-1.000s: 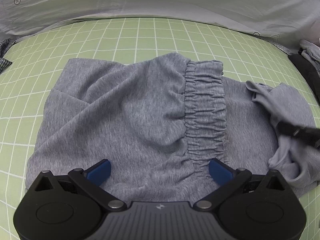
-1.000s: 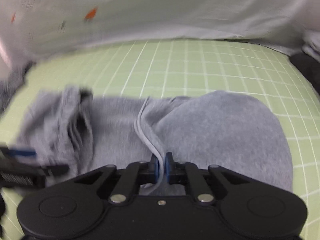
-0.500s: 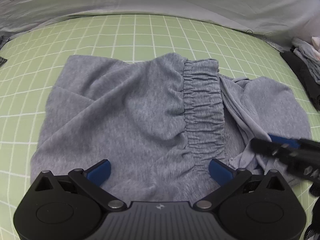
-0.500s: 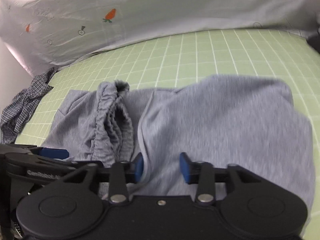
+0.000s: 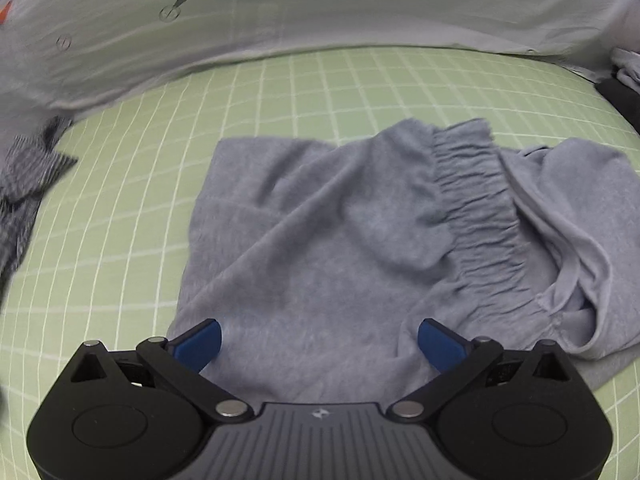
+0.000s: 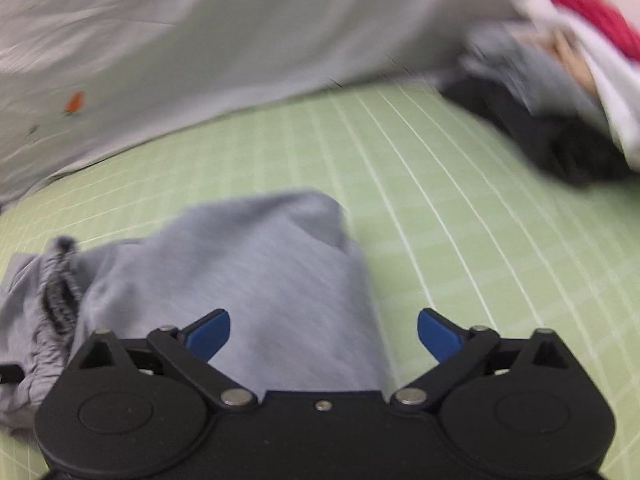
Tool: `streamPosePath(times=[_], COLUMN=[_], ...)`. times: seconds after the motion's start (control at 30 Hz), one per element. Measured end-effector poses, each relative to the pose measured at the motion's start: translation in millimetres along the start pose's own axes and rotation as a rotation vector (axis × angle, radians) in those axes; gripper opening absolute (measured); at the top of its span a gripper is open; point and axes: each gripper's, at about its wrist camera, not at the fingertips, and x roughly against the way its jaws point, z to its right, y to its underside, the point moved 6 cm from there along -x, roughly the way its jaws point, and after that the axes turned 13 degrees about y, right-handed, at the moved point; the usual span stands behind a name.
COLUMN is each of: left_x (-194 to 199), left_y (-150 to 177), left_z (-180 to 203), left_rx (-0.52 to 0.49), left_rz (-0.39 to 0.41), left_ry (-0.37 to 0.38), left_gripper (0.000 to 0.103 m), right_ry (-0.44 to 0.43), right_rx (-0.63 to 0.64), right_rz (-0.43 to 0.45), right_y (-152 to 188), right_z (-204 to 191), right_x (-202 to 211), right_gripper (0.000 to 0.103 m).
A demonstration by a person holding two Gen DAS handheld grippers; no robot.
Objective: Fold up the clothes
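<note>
A grey pair of sweat shorts [image 5: 340, 248] lies folded on the green grid mat [image 5: 280, 92]. Its gathered elastic waistband [image 5: 476, 208] runs across the middle, with a folded flap [image 5: 592, 216] to its right. My left gripper [image 5: 319, 342] is open and empty, just above the near edge of the shorts. In the right wrist view the same shorts [image 6: 256, 276] lie at lower left, the waistband [image 6: 60, 280] at the far left. My right gripper [image 6: 323, 336] is open and empty over the right edge of the flap.
A white sheet with carrot prints [image 5: 280, 12] rises behind the mat. A checked dark garment [image 5: 28, 184] lies at the mat's left edge. A pile of clothes, black, grey, white and red [image 6: 560, 92], sits at the far right.
My right gripper was shut on the grey fabric a second ago; it has let go, opened wide and swung right. The flap now lies folded over. My left gripper has drawn back, staying open.
</note>
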Motion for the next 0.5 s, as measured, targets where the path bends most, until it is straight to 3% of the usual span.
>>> streamPosePath(times=[0.17, 0.23, 0.3, 0.5], left_x=[-1.0, -2.3, -4.5, 5.0], left_y=[5.7, 6.2, 5.2, -0.3], left_z=[-5.2, -4.9, -2.7, -3.3], left_rx=[0.042, 0.038, 0.024, 0.011], left_rz=[-0.013, -0.019, -0.027, -0.029], left_ry=[-0.003, -0.009, -0.017, -0.013], left_gripper=[0.103, 0.103, 0.103, 0.103], right_ry=[-0.083, -0.119, -0.159, -0.281], right_rx=[-0.088, -0.094, -0.111, -0.147], right_rz=[-0.060, -0.071, -0.085, 0.039], right_y=[6.4, 7.6, 6.2, -18.5], right_z=[10.2, 8.0, 3.4, -11.7], right_x=[-17.9, -19.8, -18.6, 29.2], right_gripper=[0.074, 0.035, 0.013, 0.008])
